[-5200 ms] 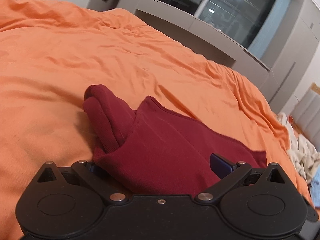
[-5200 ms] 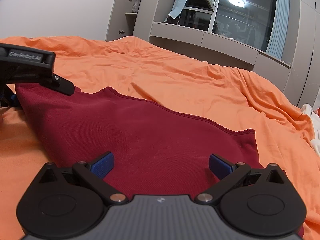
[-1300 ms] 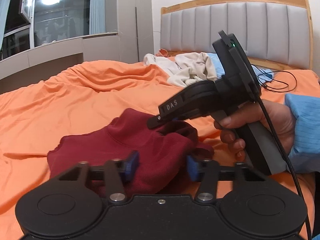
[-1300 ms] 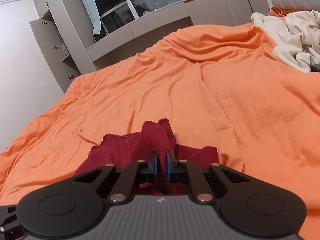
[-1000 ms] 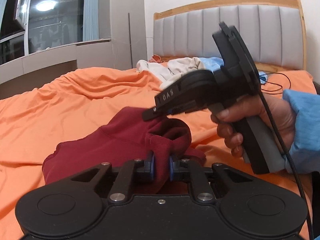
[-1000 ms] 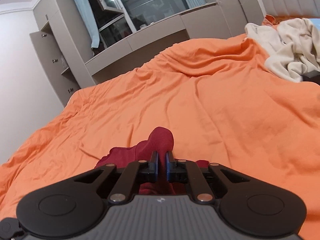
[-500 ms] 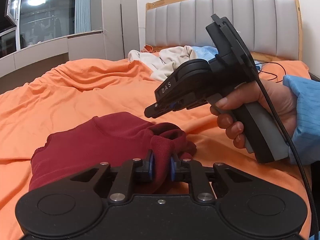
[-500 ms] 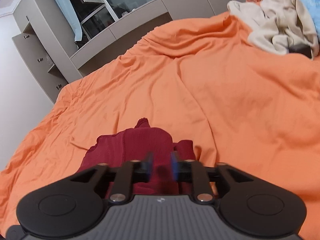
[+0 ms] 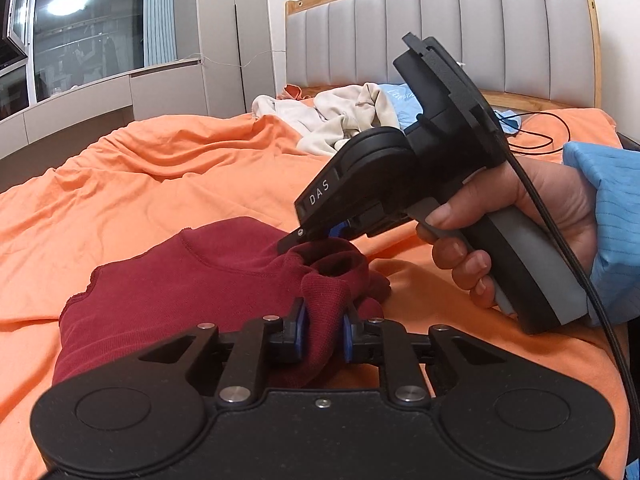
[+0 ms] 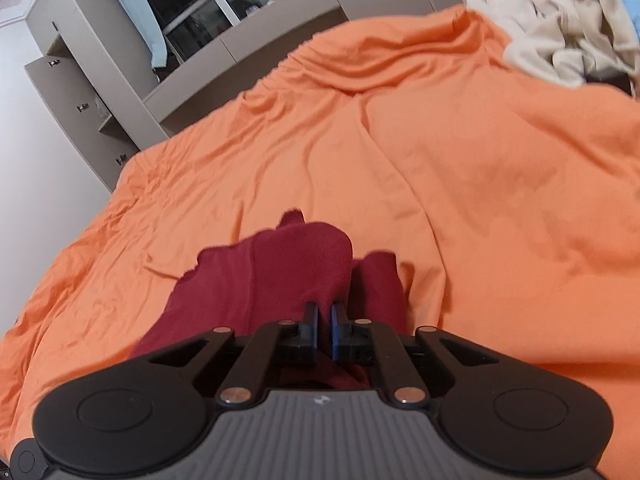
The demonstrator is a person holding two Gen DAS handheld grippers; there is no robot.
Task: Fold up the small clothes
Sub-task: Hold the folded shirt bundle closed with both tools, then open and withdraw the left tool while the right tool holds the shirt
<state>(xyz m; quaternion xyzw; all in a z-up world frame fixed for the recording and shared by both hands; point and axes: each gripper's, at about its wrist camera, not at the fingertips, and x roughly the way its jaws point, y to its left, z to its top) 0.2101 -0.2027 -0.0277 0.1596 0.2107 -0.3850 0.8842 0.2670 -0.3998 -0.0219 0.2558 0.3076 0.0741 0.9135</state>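
A dark red garment (image 9: 192, 280) lies bunched on the orange bedsheet (image 9: 120, 184). My left gripper (image 9: 322, 330) is shut on a raised fold of the garment near its right end. My right gripper (image 9: 312, 238) comes in from the right in the left wrist view, its tip on the same bunched end. In the right wrist view the right gripper (image 10: 323, 330) has its blue pads nearly together with red garment (image 10: 280, 276) cloth just ahead and below; I cannot tell whether cloth lies between them.
A heap of cream and blue clothes (image 9: 344, 116) lies near the grey padded headboard (image 9: 440, 32); it also shows in the right wrist view (image 10: 560, 28). A black cable (image 9: 540, 136) lies on the sheet. Grey cabinets and a window (image 10: 180, 12) stand beyond the bed.
Both grippers have lowered with the garment's bunched end toward the sheet. The right gripper's pads parted slightly half a second ago and are close together again now.
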